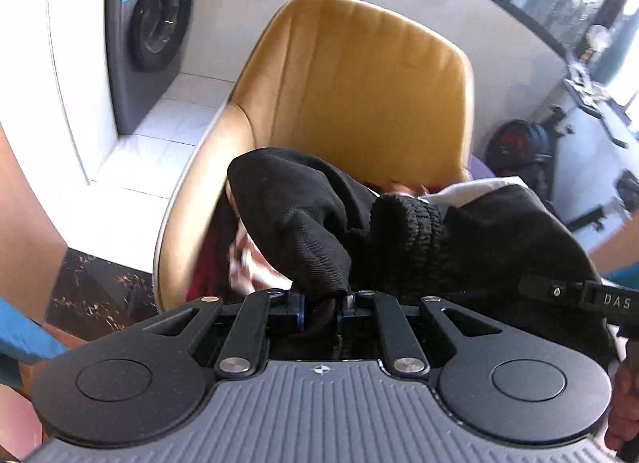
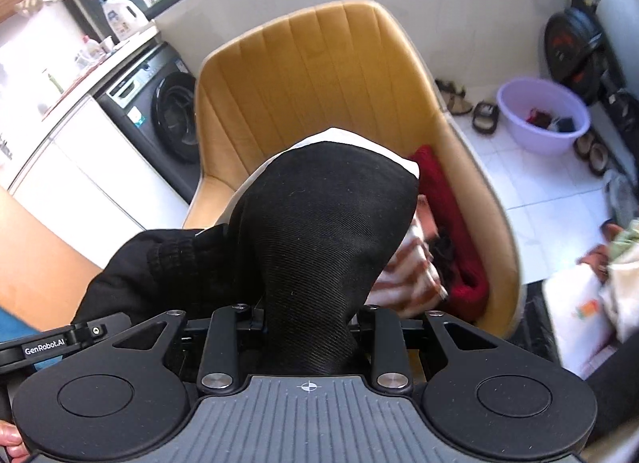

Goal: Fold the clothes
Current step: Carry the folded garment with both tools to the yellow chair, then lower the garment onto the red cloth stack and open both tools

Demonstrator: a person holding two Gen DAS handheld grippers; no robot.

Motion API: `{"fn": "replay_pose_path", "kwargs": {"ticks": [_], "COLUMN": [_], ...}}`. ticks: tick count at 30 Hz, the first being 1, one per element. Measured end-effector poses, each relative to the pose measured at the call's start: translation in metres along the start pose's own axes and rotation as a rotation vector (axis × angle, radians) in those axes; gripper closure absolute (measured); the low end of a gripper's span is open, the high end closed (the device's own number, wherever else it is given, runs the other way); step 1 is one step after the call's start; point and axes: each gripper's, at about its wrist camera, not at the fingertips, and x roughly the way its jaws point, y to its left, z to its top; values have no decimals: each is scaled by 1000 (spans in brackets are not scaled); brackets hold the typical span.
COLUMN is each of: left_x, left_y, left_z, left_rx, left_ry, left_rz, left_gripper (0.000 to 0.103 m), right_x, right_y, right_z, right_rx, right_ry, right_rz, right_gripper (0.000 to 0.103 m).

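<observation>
Left gripper [image 1: 320,313] is clamped on a bunched fold of the black garment [image 1: 303,231]; cloth sits pinched btwn the two blue-edged pads [image 1: 297,311], jaws nearly together. From there the fabric rises fwd & spreads to the right of the tongs, w/ a ribbed knit cuff [image 1: 403,219] just beyond the tips. Right gripper [image 2: 307,323] is closed on a thicker wad of the same black garment [image 2: 319,223], which fills the gap btwn its fingers & balloons up in front, white lining showing at the top edge. Each tool shows at the edge of the other's view, so the two are close side by side w/ the cloth stretched btwn them. Just past the garment, lower down, a striped white-and-rust piece [image 2: 407,275] and a red knit item [image 2: 451,223] lie on the seat of a mustard-yellow armchair [image 2: 319,76]. Further off: dark washing machine [image 1: 155,24] left of the chair, lilac plastic basin [image 2: 543,115] on the white tile floor to the right, sandals [image 2: 459,99] near it.
</observation>
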Motion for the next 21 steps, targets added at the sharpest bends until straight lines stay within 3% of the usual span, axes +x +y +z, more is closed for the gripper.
{"fn": "replay_pose_path", "kwargs": {"ticks": [9, 11, 14, 16, 19, 21], "left_x": [137, 167, 216, 238, 239, 230], "left_y": [-2, 3, 15, 26, 29, 32], "left_z": [85, 86, 72, 57, 54, 60], "left_rx": [41, 76, 147, 184, 209, 206], "left_ry": [27, 46, 131, 167, 157, 161], "left_rz": [146, 184, 262, 310, 303, 278], "left_gripper": [90, 90, 89, 83, 77, 67], "right_x": [166, 205, 258, 277, 301, 291], "right_y": [-45, -56, -72, -82, -94, -93], "right_z": [101, 111, 111, 109, 107, 111], "right_rx": [32, 14, -28, -36, -45, -39], "right_ry": [53, 66, 103, 108, 116, 111], "right_rz": [72, 76, 14, -20, -68, -85], "right_gripper": [77, 77, 75, 66, 58, 50]}}
